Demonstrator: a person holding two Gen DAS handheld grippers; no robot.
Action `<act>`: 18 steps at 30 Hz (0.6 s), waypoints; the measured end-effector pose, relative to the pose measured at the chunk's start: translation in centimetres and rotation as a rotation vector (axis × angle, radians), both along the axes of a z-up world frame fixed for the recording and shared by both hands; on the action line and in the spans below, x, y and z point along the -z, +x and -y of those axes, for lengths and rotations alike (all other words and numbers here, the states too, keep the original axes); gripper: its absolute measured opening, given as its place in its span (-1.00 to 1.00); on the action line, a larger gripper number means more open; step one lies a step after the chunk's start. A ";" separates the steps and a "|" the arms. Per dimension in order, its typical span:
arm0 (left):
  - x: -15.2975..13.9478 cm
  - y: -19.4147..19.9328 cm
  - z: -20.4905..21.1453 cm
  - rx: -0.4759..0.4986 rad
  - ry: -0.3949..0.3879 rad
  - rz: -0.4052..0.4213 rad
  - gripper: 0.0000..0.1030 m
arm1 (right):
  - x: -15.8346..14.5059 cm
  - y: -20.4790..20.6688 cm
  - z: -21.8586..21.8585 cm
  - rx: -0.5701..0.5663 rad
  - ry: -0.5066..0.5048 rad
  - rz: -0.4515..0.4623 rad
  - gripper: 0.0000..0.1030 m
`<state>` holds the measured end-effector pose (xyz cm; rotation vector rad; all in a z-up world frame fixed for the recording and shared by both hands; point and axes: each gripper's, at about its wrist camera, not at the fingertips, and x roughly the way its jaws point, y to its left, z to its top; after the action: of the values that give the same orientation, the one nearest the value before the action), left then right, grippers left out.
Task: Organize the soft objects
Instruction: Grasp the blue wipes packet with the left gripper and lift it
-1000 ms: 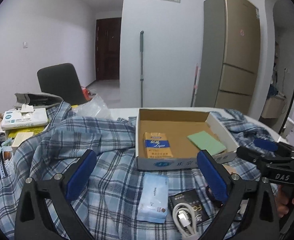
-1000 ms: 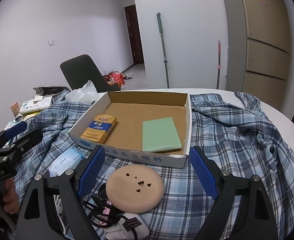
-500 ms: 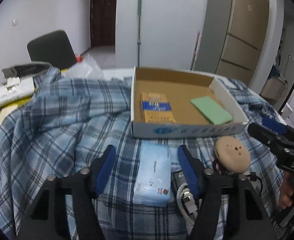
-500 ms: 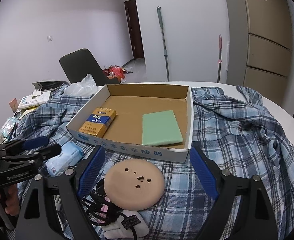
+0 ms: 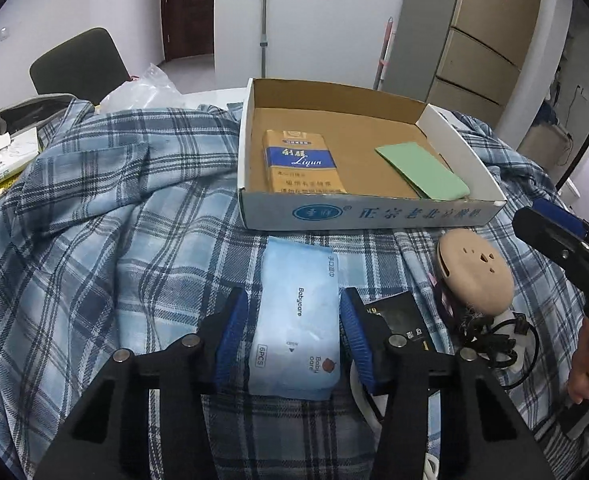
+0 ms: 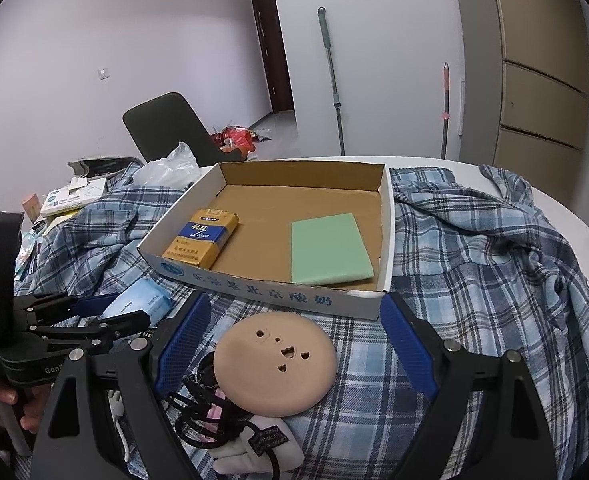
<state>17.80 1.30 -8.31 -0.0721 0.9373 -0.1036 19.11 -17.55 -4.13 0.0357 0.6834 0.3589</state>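
1. Wipes pack (image 5: 298, 320), pale blue and soft, lies flat on the plaid shirt (image 5: 106, 216) just in front of the cardboard box (image 5: 370, 212), its long axis pointing toward the box wall.
2. The left gripper (image 5: 294, 334) has its blue pads on either long edge of the pack; the jaws stand narrowed to the pack's width. Whether the pads are pressing in or only touching is hard to tell, since the wrapper shows no clear dent.
3. The right gripper (image 6: 294, 340) is spread wide and holds nothing. It hangs above the round tan disc (image 6: 274, 364), which rests on a tangle of black cord (image 6: 198, 412) and a white pouch (image 6: 254, 452).
4. Inside the box lie a yellow-and-blue carton (image 6: 204, 238) on the left side and a flat green pad (image 6: 326, 248) toward the right wall, with bare cardboard between and behind them.
5. The step in hand looks like the grasp on the pack, ahead of carrying it into the box.
6. The next move calls for a firm squeeze, because the pack will give under pressure, then a lift high enough to clear the near wall.
7. A free spot between the carton and the pad seems the likely place to set it down.
8. One risk is the loose shirt catching under a pad and dragging along.
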 end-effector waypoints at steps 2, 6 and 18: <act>0.0 0.0 -0.1 0.000 -0.002 -0.002 -0.01 | 0.0 0.0 0.0 0.000 0.000 0.000 0.67; 0.1 0.1 0.0 0.001 0.006 -0.006 -0.14 | -0.1 0.0 0.1 0.003 -0.001 -0.001 0.67; 0.5 0.3 -0.3 -0.020 0.017 -0.034 -0.22 | 0.0 0.1 0.1 -0.001 -0.003 -0.009 0.67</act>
<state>18.08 1.63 -8.78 -0.0676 0.9713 -0.0764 19.23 -17.65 -4.17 0.0343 0.6932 0.3585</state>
